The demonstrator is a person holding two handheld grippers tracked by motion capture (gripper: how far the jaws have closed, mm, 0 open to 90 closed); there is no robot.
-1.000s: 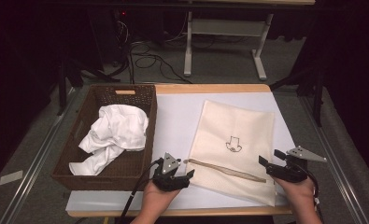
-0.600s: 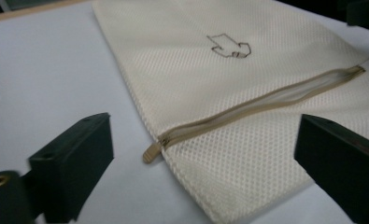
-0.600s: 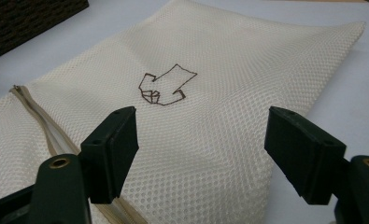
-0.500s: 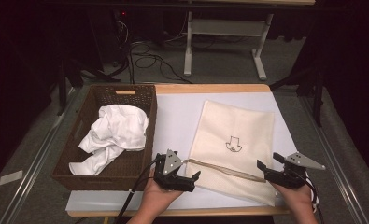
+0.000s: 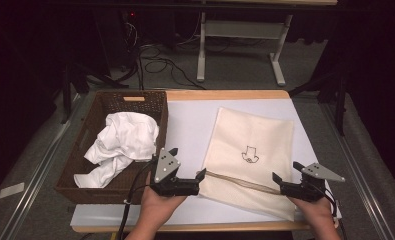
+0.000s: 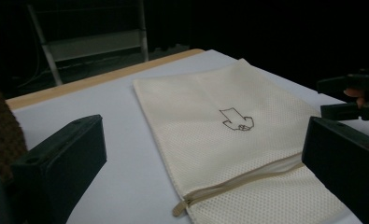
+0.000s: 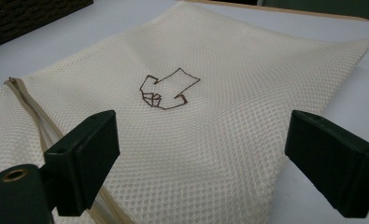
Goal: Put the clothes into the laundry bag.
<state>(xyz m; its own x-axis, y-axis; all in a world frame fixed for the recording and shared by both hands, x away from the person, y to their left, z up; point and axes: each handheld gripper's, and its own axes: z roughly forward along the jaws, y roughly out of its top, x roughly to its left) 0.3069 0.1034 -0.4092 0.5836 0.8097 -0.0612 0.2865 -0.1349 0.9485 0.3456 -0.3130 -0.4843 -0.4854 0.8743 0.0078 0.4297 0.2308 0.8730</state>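
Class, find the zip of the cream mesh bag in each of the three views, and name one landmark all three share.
High view: zip runs between the grippers, low centre.
Left gripper view: bottom centre to right.
Right gripper view: left edge.
Shared landmark: the arrow drawing on the bag.

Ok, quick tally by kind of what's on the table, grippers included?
Mesh zip bag: 1
Wicker basket: 1
White cloth, in the basket: 1
Grippers, left gripper and right gripper, both open, nothing between them: 2
Total: 5
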